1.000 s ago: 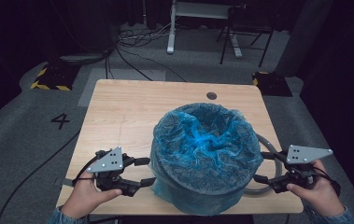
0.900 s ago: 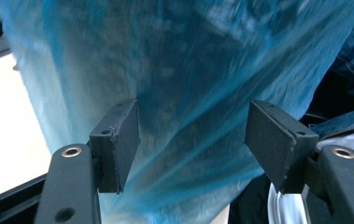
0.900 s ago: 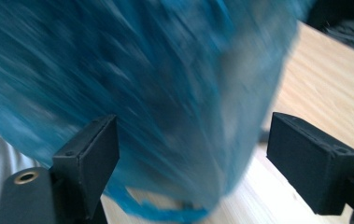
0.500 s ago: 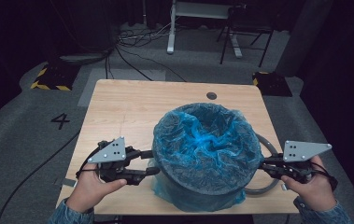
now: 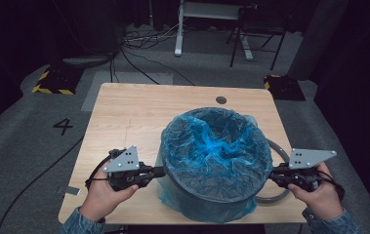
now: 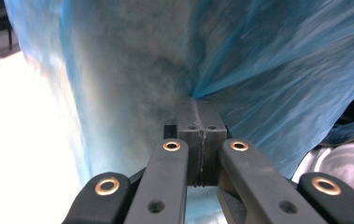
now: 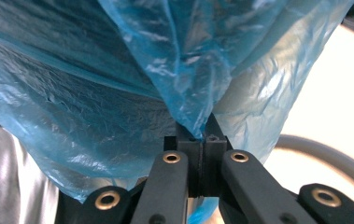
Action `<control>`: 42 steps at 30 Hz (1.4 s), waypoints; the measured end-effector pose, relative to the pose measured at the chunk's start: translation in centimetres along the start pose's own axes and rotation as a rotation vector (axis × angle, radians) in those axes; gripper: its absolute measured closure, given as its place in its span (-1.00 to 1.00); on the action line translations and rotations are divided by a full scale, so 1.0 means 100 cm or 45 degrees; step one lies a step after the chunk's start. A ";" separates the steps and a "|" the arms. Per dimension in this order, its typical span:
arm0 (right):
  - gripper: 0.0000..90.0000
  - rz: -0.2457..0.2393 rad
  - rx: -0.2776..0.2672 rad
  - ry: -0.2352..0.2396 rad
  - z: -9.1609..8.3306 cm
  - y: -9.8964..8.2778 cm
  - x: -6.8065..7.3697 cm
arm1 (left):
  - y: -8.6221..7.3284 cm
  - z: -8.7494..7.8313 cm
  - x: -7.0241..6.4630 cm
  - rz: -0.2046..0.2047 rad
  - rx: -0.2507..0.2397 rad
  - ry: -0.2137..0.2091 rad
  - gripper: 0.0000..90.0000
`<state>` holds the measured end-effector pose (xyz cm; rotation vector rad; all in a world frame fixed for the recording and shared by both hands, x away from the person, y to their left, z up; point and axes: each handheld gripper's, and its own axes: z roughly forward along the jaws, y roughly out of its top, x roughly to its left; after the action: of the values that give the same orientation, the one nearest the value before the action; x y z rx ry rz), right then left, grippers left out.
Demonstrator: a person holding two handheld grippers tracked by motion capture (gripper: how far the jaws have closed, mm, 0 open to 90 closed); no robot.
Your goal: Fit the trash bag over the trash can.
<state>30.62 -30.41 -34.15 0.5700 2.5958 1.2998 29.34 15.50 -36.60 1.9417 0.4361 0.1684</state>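
A grey round bin (image 5: 198, 188) lined with a blue plastic bag (image 5: 214, 146) stands on the near half of the wooden table (image 5: 133, 117). The bag's edge is folded down over the rim. My left gripper (image 5: 160, 170) is against the bin's left side. Its jaws have just been closing, and in the left gripper view the left gripper (image 6: 197, 106) is shut with a pinch of the blue bag (image 6: 268, 70) between the pads. My right gripper (image 5: 272, 174) is at the bin's right side. The right gripper (image 7: 198, 131) is shut on a fold of the bag (image 7: 184, 70).
A grey hoop (image 5: 282, 151) lies on the table behind and right of the bin, also seen as the hoop (image 7: 326, 156) past the right jaws. A small round hole (image 5: 221, 100) is at the table's far edge. Cables and a desk frame (image 5: 180, 29) stand on the floor beyond.
Both grippers went from open jaws beside the bin to jaws closed on the bag's overhanging film. The left one closed later. The hands barely shifted.
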 end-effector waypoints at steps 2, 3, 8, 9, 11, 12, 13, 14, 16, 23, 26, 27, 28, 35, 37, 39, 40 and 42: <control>1.00 0.007 0.037 -0.012 0.006 -0.005 -0.002 | -0.007 0.005 0.003 -0.005 0.039 0.005 1.00; 1.00 0.015 0.052 -0.014 0.009 -0.008 -0.004 | -0.011 0.008 0.004 -0.013 0.056 0.004 1.00; 1.00 0.057 0.109 -0.014 0.023 -0.022 -0.011 | -0.024 0.019 0.009 -0.007 0.149 0.029 1.00; 1.00 0.064 0.112 -0.009 0.025 -0.024 -0.012 | -0.026 0.021 0.009 -0.026 0.127 0.013 1.00; 1.00 0.073 0.125 -0.004 0.030 -0.028 -0.013 | -0.028 0.022 0.010 -0.030 0.121 0.001 1.00; 1.00 0.073 0.131 0.002 0.032 -0.029 -0.014 | -0.029 0.022 0.010 -0.040 0.109 -0.002 1.00; 1.00 0.084 0.152 0.012 0.035 -0.032 -0.014 | -0.029 0.021 0.010 -0.052 0.099 -0.006 1.00; 1.00 0.088 0.167 0.013 0.037 -0.034 -0.015 | -0.030 0.020 0.010 -0.056 0.087 -0.004 1.00; 1.00 0.096 0.203 0.016 0.044 -0.040 -0.016 | -0.030 0.014 0.009 -0.079 0.058 -0.009 1.00; 1.00 0.107 0.250 0.039 0.053 -0.047 -0.014 | -0.026 0.001 0.010 -0.151 -0.108 0.005 0.12; 1.00 0.105 0.273 0.041 0.056 -0.048 -0.013 | -0.018 -0.006 0.009 -0.118 -0.149 0.017 -0.03; 1.00 0.105 0.278 0.046 0.057 -0.048 -0.013 | -0.015 -0.008 0.008 -0.110 -0.164 0.019 -0.07; 1.00 0.103 0.282 0.048 0.058 -0.048 -0.013 | -0.012 -0.010 0.008 -0.099 -0.170 0.022 -0.10; 1.00 0.082 0.287 0.047 0.059 -0.045 -0.011 | -0.003 -0.011 0.012 -0.058 -0.156 0.053 -0.13; 1.00 0.075 0.247 0.026 0.053 -0.042 -0.011 | -0.002 -0.011 0.014 -0.061 -0.157 0.060 -0.14; 1.00 0.071 0.190 0.000 0.046 -0.037 -0.012 | -0.002 -0.010 0.018 -0.066 -0.156 0.069 -0.14; 1.00 0.071 0.165 -0.017 0.042 -0.035 -0.013 | -0.001 -0.010 0.020 -0.070 -0.155 0.076 -0.15; 0.99 0.076 0.123 -0.059 0.035 -0.031 -0.015 | -0.001 -0.009 0.024 -0.074 -0.150 0.086 -0.16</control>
<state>32.35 -30.16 -38.78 0.6908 2.6341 1.1683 31.29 17.23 -36.58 1.8100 0.5158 0.2182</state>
